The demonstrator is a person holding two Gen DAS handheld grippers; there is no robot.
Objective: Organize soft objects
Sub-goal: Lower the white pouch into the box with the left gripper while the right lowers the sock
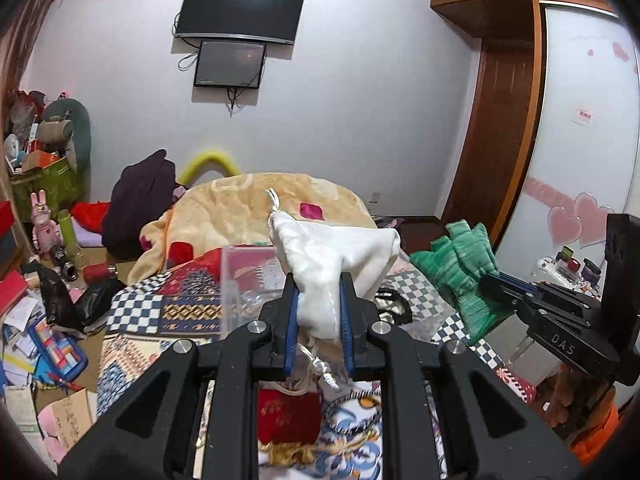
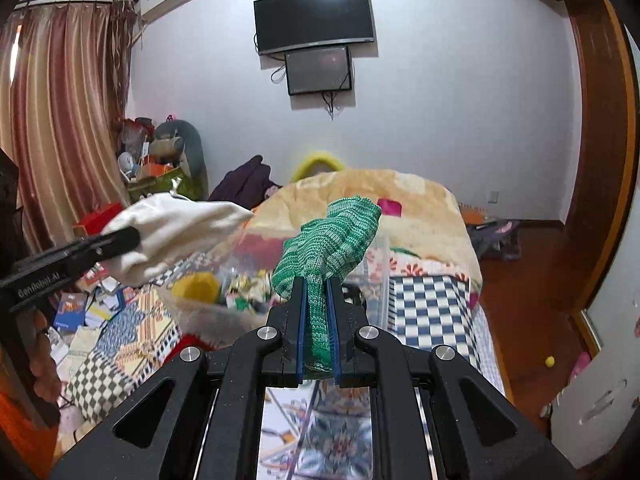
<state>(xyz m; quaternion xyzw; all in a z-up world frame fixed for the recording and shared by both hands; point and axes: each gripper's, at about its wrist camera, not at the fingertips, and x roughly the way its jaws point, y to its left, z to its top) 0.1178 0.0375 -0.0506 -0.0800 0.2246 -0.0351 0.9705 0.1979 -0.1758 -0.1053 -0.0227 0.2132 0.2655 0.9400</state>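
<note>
My left gripper (image 1: 318, 280) is shut on a white drawstring pouch (image 1: 332, 256) and holds it up above the bed; the pouch also shows at the left of the right wrist view (image 2: 176, 228). My right gripper (image 2: 317, 284) is shut on a green knitted glove (image 2: 332, 236) and holds it up; the glove shows at the right of the left wrist view (image 1: 460, 268). A clear plastic box (image 1: 248, 280) with small items stands on the bed beneath both. A red pouch (image 1: 288, 416) lies on the bed under the left gripper.
The bed carries a checkered patchwork cover (image 2: 432, 308) and a beige blanket (image 1: 240, 208). Clutter of papers and bags (image 1: 36, 320) covers the floor at the left. A wardrobe (image 1: 580, 120) stands at the right. Wooden floor (image 2: 532, 320) lies right of the bed.
</note>
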